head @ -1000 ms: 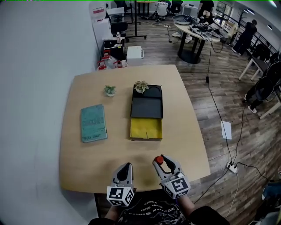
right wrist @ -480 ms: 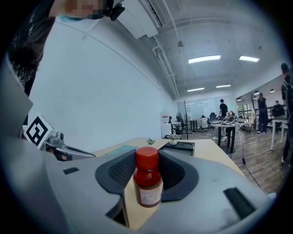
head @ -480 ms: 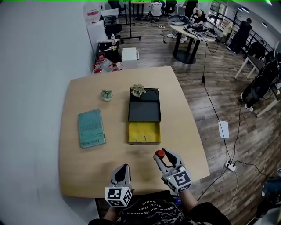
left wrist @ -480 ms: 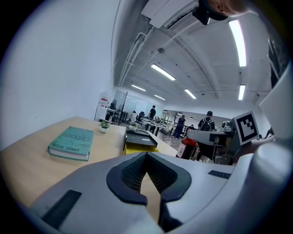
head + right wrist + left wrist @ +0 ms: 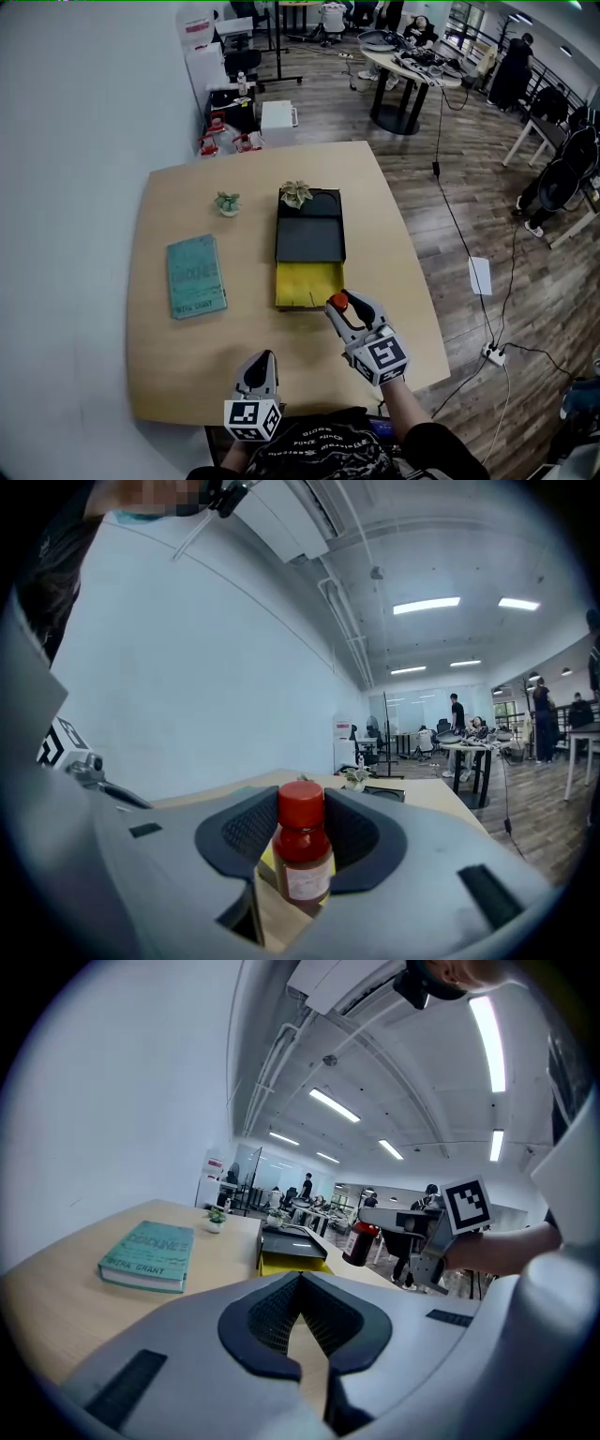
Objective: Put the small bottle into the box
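A small bottle [image 5: 302, 855] with a red cap and dark contents stands upright between the pads of my right gripper [image 5: 302, 844], which is shut on it. In the head view the right gripper [image 5: 341, 309] holds the bottle [image 5: 338, 302] just at the front right corner of the box's open yellow drawer [image 5: 309, 285]. The black box [image 5: 310, 234] lies in the middle of the table. My left gripper [image 5: 259, 369] hangs near the table's front edge, its jaws shut and empty. The left gripper [image 5: 302, 1288] view shows the bottle [image 5: 357, 1242] to the right of the box [image 5: 290, 1246].
A teal book [image 5: 196, 276] lies left of the box. One small potted plant [image 5: 228, 202] stands behind the book, another [image 5: 296, 193] on the box's far end. The wooden table [image 5: 394, 244] ends to the right above cables on the floor.
My right gripper has carried the bottle forward from near the front edge up to the yellow drawer's front corner. The left gripper has stayed near the front edge.
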Demonstrator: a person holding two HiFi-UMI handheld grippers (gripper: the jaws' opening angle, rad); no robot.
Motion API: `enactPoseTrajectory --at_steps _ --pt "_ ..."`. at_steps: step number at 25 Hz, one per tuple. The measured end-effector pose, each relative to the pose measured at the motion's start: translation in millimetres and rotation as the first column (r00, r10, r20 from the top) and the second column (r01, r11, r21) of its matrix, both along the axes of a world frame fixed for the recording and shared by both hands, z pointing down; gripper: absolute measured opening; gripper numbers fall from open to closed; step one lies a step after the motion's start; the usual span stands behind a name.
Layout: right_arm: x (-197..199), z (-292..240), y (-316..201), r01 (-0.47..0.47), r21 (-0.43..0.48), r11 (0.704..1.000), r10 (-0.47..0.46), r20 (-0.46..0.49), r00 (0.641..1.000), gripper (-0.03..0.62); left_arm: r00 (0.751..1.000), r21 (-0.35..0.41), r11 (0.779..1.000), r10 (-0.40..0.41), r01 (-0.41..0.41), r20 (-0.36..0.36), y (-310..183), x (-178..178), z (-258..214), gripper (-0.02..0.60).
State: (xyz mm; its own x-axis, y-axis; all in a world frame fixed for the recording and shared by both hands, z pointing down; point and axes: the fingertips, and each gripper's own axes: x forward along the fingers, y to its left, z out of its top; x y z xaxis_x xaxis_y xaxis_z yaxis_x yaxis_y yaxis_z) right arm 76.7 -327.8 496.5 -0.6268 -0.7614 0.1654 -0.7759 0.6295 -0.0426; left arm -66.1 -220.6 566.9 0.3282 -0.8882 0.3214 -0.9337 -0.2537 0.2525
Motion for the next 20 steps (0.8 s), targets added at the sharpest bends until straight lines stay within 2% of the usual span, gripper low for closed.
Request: enactPoseTrajectory --at_steps 14,20 --pt "-9.0 46.0 -61.8 -0.007 -0.057 0.998 0.003 -0.067 0.998 0.156 0.998 -0.009 0.999 -0.052 0.053 0.022 -7.3 -18.4 5.6 0.003" --pt "-13.3 68.3 -87.5 -0.007 -0.08 0.997 0.001 -0.071 0.997 0.156 0.998 -0.043 0.998 -0.047 0.049 0.043 -9.4 -21.8 15.7 0.003"
